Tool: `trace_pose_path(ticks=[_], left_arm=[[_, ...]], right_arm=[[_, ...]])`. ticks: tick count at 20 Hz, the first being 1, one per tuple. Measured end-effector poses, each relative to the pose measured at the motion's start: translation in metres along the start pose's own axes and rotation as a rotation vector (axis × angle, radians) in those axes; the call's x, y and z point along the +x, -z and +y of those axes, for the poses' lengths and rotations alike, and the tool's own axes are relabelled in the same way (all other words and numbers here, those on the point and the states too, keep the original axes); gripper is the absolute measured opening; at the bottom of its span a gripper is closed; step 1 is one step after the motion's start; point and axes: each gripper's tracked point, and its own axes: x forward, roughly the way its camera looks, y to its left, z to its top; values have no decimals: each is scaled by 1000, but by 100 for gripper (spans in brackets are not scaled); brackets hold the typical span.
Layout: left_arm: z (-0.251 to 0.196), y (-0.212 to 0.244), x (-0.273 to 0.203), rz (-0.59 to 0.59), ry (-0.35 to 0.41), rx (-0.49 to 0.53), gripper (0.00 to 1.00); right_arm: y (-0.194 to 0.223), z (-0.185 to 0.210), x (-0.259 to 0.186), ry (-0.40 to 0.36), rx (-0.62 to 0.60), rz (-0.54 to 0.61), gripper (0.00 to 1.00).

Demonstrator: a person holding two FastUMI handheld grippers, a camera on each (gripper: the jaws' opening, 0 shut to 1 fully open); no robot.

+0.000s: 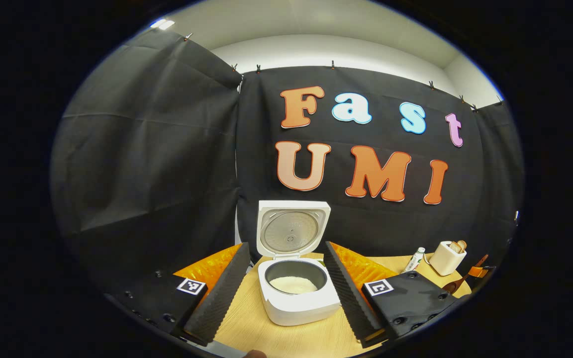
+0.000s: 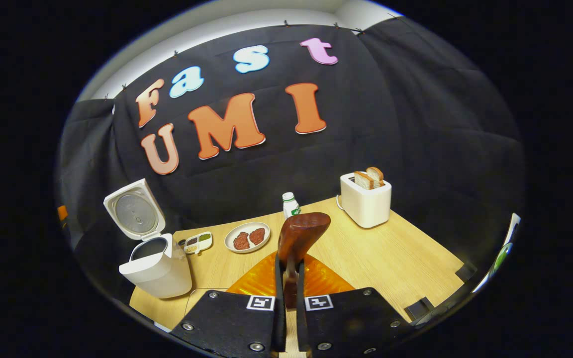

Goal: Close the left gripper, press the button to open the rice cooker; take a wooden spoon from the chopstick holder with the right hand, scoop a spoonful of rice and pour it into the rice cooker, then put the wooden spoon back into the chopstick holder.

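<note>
Near the tabletop's left edge, the rice cooker (image 2: 156, 268) stands with its lid up and white rice in the pot. The right gripper (image 2: 290, 293) clamps the wooden spoon (image 2: 299, 236), bowl raised; keep it level and carry it steadily. The left gripper (image 1: 286, 293) is held spread wide before the cooker
</note>
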Motion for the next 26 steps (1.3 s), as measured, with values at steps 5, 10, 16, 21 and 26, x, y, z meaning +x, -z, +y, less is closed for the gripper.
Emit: trace_pose_path(ticks=[5,10,16,21,26], left_arm=[[9,3,1,9,-8,11,100],[18,10,1,27,-20,49,100],[24,24,10,63,-35,69,100],[21,36,19,91,-31,67,100],[20,39,23,98,-24,63,100]], right_arm=[[19,54,5,-85,-120,18,8],[60,81,25,-123,-240,75,8],[108,87,49,-120,-379,148,8],[122,88,63,-122,-423,133,8],[141,91,51,-150,-321,185,8]])
